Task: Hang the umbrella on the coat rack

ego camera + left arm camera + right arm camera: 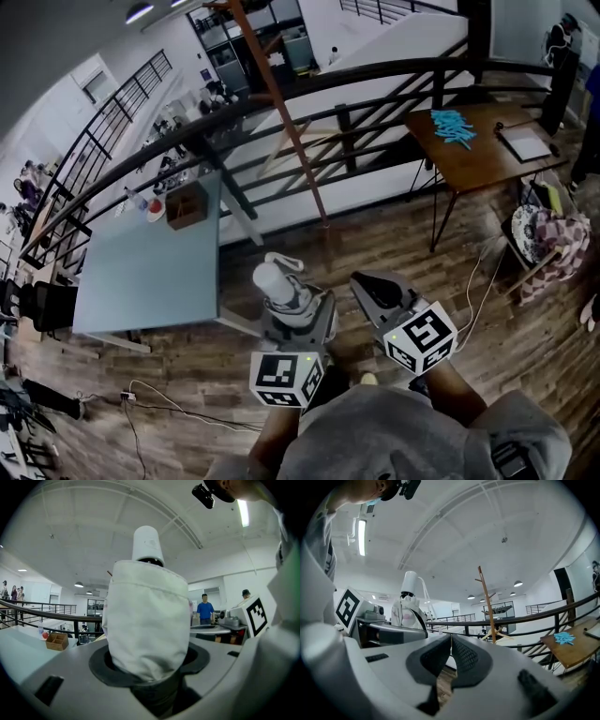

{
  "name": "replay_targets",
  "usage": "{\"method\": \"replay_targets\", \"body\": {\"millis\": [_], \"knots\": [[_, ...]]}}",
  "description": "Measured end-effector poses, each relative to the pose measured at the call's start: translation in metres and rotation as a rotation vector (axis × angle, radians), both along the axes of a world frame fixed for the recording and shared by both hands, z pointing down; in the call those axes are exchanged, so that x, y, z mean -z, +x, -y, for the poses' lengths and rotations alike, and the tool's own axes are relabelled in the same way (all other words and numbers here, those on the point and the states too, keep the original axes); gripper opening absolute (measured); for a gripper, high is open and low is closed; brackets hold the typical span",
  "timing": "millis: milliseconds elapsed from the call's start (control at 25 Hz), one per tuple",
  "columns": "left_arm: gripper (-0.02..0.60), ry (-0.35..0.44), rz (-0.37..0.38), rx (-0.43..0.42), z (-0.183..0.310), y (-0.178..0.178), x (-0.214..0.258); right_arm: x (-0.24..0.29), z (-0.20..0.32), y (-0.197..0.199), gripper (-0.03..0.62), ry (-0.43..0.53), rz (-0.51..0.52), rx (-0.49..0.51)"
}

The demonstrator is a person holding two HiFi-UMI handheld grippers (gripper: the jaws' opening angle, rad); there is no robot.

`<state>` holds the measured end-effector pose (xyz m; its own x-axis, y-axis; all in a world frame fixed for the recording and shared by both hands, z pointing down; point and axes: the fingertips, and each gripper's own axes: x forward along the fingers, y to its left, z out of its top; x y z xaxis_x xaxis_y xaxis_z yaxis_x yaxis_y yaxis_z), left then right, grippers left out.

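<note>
Umbrella (147, 616) clamped upright in left claw (150, 660); right claw (450, 653) alongside, closed, empty. Carrying step, likely. Next: reach rack (487, 602) well ahead, raise, hook over peg.

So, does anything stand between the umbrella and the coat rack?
Nothing visible does. The umbrella, held in the left gripper, has only bare wooden floor before the coat rack at the railing. The grey table lies left of that path and the wooden desk right of it.
</note>
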<state>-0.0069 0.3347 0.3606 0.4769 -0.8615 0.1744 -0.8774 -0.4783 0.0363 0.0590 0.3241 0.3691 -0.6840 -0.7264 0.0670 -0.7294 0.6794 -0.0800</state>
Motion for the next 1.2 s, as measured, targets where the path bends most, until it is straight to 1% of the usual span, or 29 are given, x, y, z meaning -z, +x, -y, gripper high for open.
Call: {"method": "replay_targets", "body": {"millis": [120, 240, 440, 560, 720, 960, 1200], "knots": [[0.265, 0.015, 0.011, -0.01, 0.001, 0.004, 0.002, 0.004, 0.001, 0.003, 0.028, 0.012, 0.023, -0.001], [0.265, 0.025, 0.008, -0.012, 0.006, 0.005, 0.001, 0.004, 0.004, -0.001, 0.028, 0.041, -0.005, 0.001], [0.265, 0.029, -0.004, -0.021, 0.014, 0.005, -0.003, 0.003, 0.012, -0.007, 0.028, 0.05, -0.019, 0.003], [0.265, 0.031, -0.012, -0.018, 0.023, -0.003, -0.003, 0.004, 0.024, -0.013, 0.028, 0.048, -0.023, 0.0], [0.265, 0.037, -0.024, 0.005, 0.04, -0.018, -0.003, 0.004, 0.039, -0.027, 0.028, 0.058, -0.048, 0.018], [0.265, 0.045, -0.01, 0.031, 0.072, -0.032, -0.001, 0.004, 0.072, -0.037, 0.028, 0.07, -0.039, 0.016], [0.265, 0.038, -0.009, 0.05, 0.114, -0.045, -0.002, 0.006, 0.117, -0.046, 0.028, 0.069, -0.026, 0.008]]}}
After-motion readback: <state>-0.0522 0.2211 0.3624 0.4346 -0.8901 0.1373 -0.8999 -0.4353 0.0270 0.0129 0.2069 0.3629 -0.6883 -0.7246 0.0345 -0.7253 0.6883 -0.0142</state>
